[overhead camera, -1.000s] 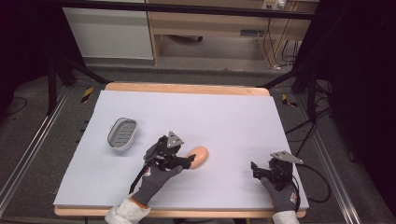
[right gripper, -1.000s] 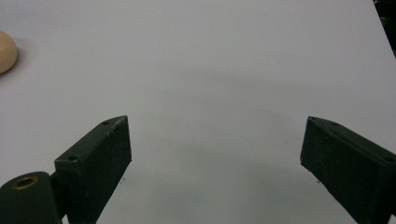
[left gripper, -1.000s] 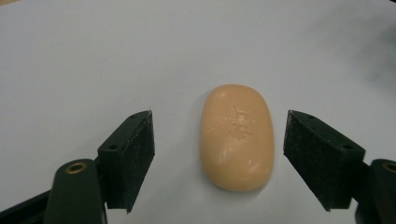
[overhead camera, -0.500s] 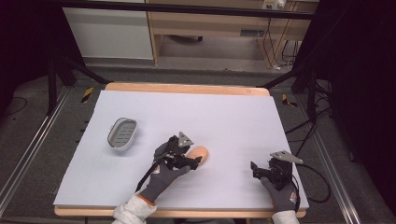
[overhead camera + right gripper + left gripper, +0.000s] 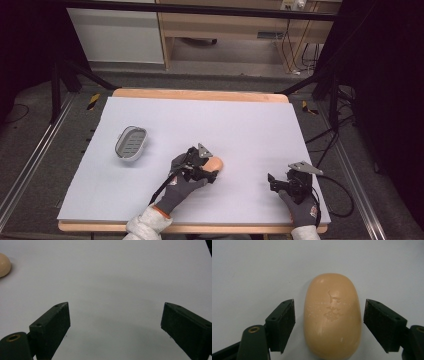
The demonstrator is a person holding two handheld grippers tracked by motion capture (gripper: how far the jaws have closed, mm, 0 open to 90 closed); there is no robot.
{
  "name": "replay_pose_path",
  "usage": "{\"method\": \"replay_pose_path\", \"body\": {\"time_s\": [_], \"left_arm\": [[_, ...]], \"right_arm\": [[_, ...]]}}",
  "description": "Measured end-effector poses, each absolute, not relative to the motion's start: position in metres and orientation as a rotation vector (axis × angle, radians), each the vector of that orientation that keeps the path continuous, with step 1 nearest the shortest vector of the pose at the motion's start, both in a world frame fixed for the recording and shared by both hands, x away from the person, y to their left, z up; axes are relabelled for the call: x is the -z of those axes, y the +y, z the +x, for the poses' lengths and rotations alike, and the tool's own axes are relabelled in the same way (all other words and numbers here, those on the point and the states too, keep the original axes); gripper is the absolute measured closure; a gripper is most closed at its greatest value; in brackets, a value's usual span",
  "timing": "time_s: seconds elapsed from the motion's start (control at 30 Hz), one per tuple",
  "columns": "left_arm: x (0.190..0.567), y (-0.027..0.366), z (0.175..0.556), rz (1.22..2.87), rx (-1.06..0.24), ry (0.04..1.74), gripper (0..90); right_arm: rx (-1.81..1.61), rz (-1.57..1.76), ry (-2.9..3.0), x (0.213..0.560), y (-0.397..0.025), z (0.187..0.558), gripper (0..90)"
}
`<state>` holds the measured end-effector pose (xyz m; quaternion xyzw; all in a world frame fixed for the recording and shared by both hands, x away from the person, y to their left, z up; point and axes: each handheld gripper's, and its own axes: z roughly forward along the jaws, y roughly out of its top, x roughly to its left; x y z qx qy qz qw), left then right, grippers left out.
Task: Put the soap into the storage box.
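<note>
L gripper (image 5: pixel 329 315) sits w/ jaws spread either side of the peach soap bar (image 5: pixel 332 315), small gaps both sides, not touching; bar lies flat on the white table sheet (image 5: pixel 240 125), near center-front. R gripper (image 5: pixel 115 322) wide open over bare sheet at front right. Grey soap dish (image 5: pixel 131 143) well apart, left.
</note>
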<state>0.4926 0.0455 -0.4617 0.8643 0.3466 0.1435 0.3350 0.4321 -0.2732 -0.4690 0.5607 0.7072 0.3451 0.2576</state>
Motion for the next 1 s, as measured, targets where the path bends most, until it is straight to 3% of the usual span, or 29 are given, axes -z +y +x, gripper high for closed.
{"method": "replay_pose_path", "body": {"time_s": [1.0], "left_arm": [[0.471,0.033,0.500,2.324,-0.353,0.922,31.4]], "right_arm": [[-0.929,1.519,1.935,0.470,-0.273,0.433,9.1]]}}
